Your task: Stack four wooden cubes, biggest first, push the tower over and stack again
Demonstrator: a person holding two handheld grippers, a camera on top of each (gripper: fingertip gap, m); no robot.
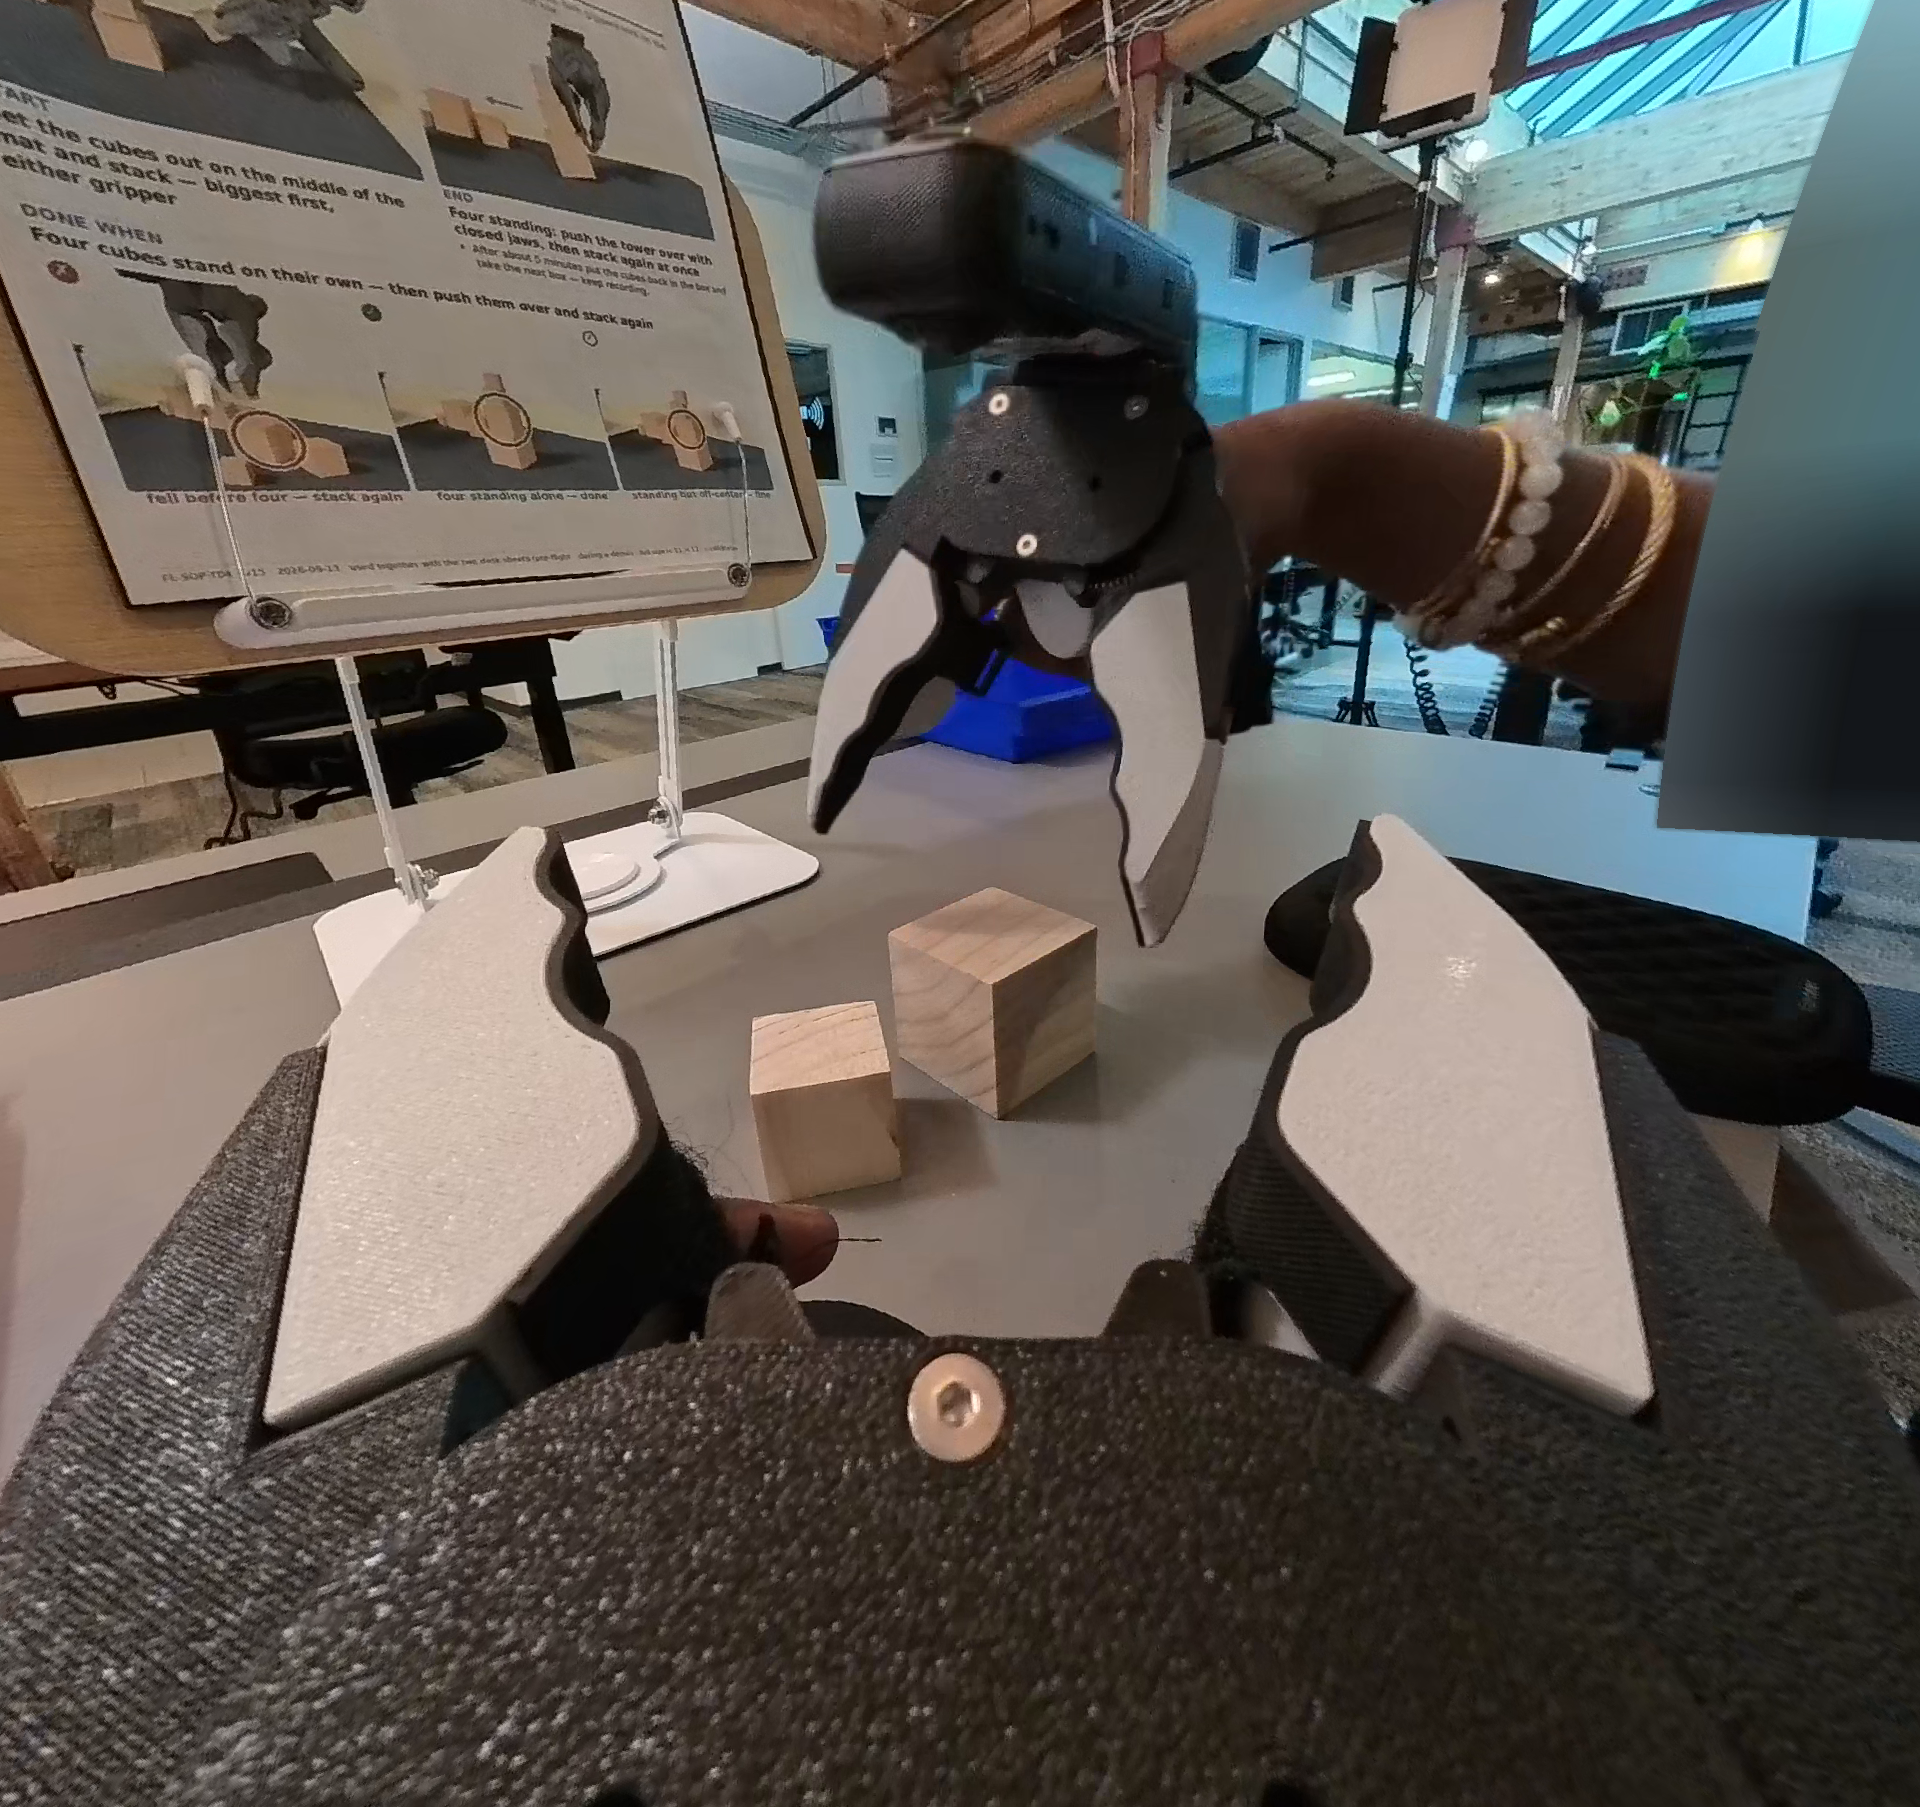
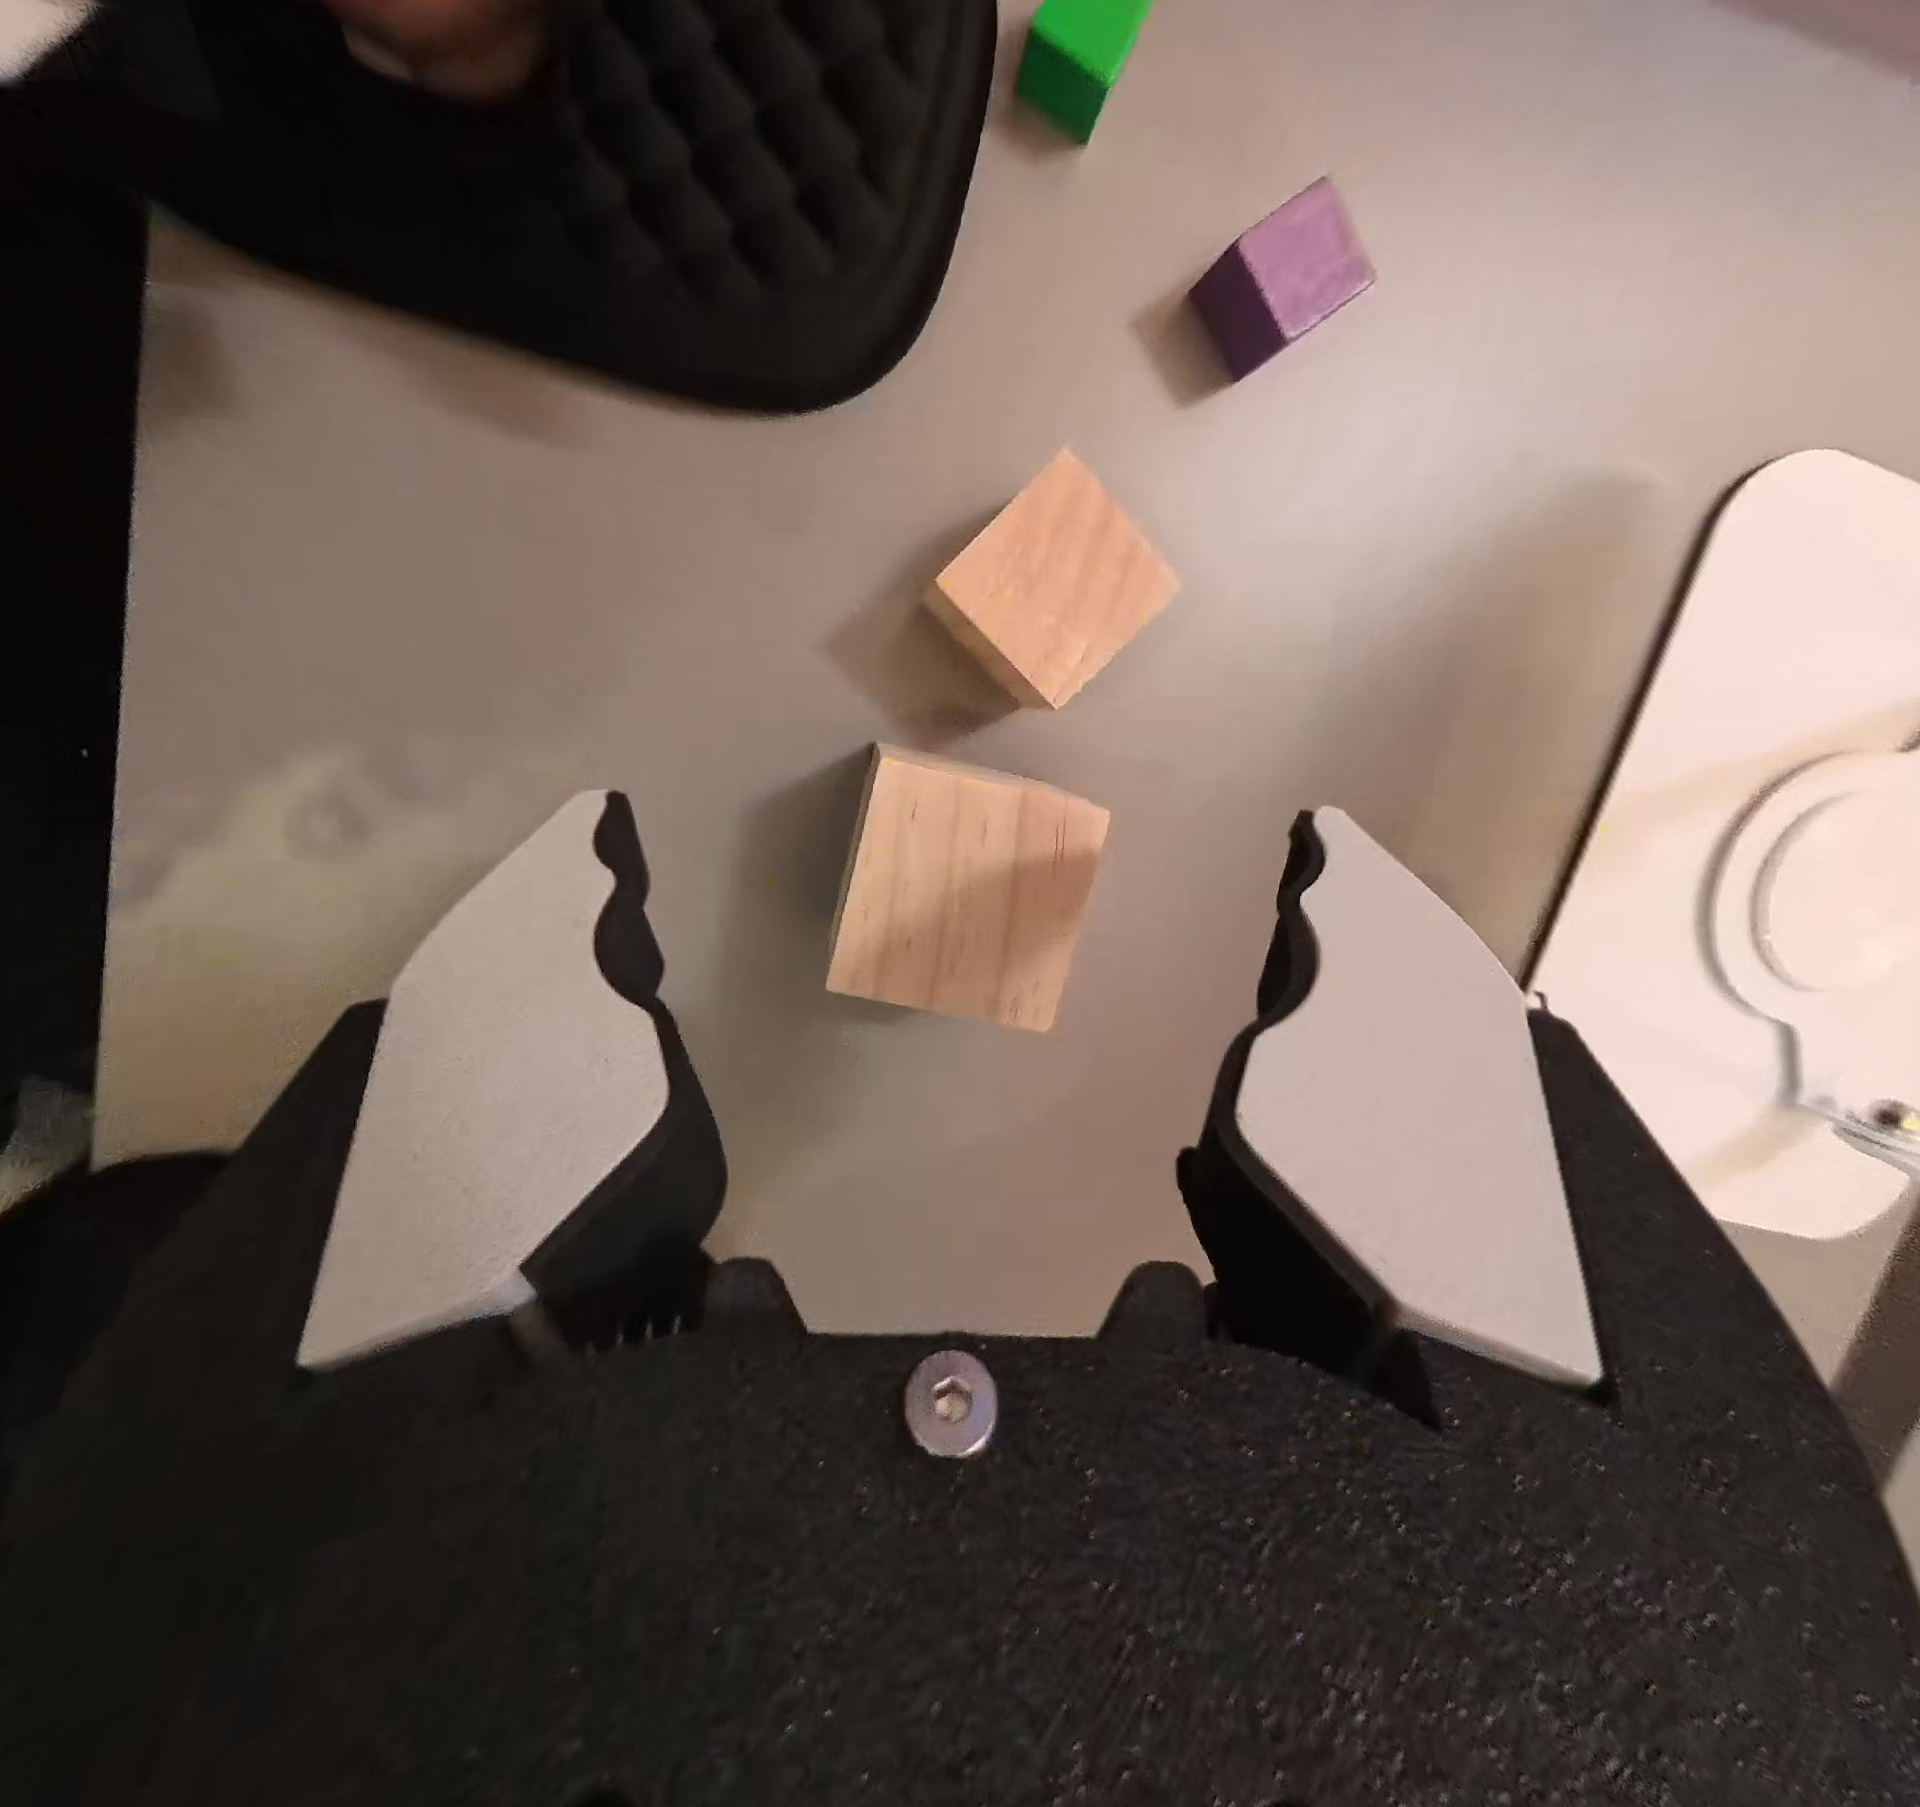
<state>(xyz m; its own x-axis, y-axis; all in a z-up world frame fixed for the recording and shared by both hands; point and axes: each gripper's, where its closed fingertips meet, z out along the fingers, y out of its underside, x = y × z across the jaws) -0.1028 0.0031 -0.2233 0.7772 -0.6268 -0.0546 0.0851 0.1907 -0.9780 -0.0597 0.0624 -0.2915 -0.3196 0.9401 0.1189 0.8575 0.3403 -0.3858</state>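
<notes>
On the grey counter [image 2: 520, 614], a black foam-lined case [image 2: 675, 199] lies open near a white stand base [image 2: 1714, 822]. Both tools are empty, jaws spread wide. The right tool [image 2: 961, 822] hangs above the bigger wooden cube [image 2: 966, 890], which stands between its fingers without touching either pad. The left tool [image 1: 961, 926] hovers low, facing the smaller wooden cube [image 1: 821, 1097], just beside the bigger one. A purple cube [image 2: 1283, 277] and a green cube [image 2: 1081, 38] sit farther off, apart.
</notes>
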